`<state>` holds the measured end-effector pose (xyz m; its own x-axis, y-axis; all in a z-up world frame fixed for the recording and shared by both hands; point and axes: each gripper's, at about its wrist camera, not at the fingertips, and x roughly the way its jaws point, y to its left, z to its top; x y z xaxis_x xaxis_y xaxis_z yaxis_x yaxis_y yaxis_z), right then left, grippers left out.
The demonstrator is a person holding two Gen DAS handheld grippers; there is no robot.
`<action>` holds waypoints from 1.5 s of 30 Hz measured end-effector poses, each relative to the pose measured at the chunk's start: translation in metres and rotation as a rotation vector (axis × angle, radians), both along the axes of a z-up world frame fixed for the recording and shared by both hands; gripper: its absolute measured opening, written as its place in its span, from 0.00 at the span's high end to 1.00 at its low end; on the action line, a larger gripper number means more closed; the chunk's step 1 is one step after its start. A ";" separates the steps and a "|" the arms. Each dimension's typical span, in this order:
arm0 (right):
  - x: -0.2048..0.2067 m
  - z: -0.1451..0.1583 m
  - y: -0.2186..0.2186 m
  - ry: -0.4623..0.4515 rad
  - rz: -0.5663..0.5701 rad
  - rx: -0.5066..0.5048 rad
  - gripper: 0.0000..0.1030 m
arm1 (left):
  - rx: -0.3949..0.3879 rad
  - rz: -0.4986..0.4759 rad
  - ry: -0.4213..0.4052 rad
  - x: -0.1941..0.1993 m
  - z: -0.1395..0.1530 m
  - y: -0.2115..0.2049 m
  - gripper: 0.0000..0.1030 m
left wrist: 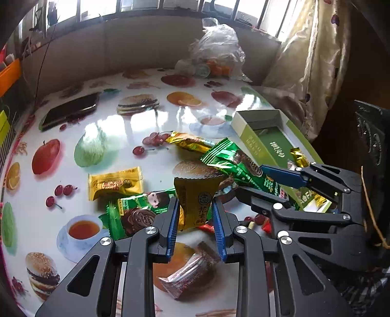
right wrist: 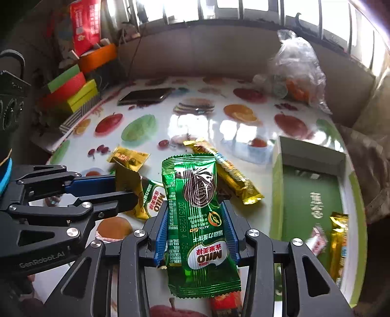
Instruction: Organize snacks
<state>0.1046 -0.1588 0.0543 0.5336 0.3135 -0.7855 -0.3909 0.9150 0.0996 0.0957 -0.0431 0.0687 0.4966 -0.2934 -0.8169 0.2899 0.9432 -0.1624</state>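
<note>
Both tongs grasp snacks: my left gripper (left wrist: 195, 217) clamps the gold packet (left wrist: 195, 200), lifted clear of the pile. My right gripper (right wrist: 197, 229) pinches the green Milo packet (right wrist: 195, 219), bound, I judge, for the green box (right wrist: 312, 195).

Glossy fruit-print table (left wrist: 117, 126) beneath bright barred windows (right wrist: 219, 9), floral curtain (left wrist: 314, 56) alongside.

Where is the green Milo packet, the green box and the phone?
green Milo packet (right wrist: 195, 195): right wrist view, the cookie picture.
green box (right wrist: 314, 195): right wrist view, bare inside floor.
phone (left wrist: 70, 111): left wrist view, middle of its dark screen.
</note>
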 end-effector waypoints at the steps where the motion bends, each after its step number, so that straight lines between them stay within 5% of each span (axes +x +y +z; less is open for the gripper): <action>1: -0.002 0.004 -0.002 -0.008 -0.001 0.007 0.61 | -0.001 -0.003 -0.005 -0.001 0.002 -0.002 0.73; 12: -0.016 0.026 -0.035 -0.048 -0.071 0.016 0.61 | -0.011 -0.052 -0.032 -0.003 0.016 -0.030 0.73; 45: -0.019 0.005 -0.151 -0.013 -0.348 -0.098 0.61 | -0.068 -0.232 0.018 0.023 0.006 -0.162 0.73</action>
<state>0.0853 -0.3098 0.0595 0.6049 0.0347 -0.7955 -0.0549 0.9985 0.0018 0.1187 -0.2050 0.0744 0.3955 -0.4522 -0.7994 0.4940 0.8385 -0.2300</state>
